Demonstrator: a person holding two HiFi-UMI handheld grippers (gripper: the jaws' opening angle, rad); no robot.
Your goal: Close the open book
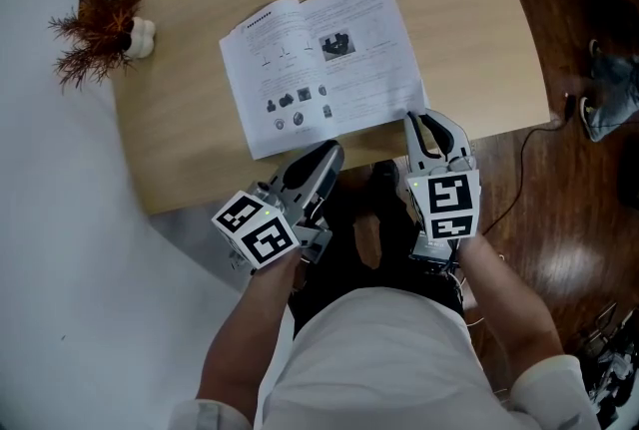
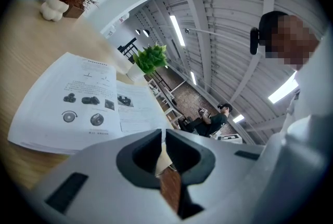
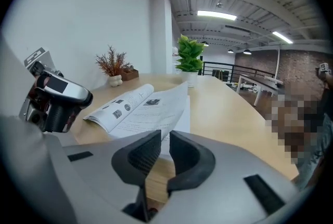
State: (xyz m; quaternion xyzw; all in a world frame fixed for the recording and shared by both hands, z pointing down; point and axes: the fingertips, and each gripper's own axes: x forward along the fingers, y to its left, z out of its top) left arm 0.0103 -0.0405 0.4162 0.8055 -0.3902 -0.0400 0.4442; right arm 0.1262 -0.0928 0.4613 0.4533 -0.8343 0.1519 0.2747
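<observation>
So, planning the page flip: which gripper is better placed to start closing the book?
Probably the right gripper: its tip is at the near corner of the right page, which curls upward. The left gripper points at the book near its spine.

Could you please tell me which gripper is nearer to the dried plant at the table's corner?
Left. The left gripper hovers by the book's near edge, on the dried plant's side; the right gripper is past it, at the book's opposite corner.

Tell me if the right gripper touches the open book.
Cannot tell: head view sets the right gripper at the open book, but no contact or gap shows.
</observation>
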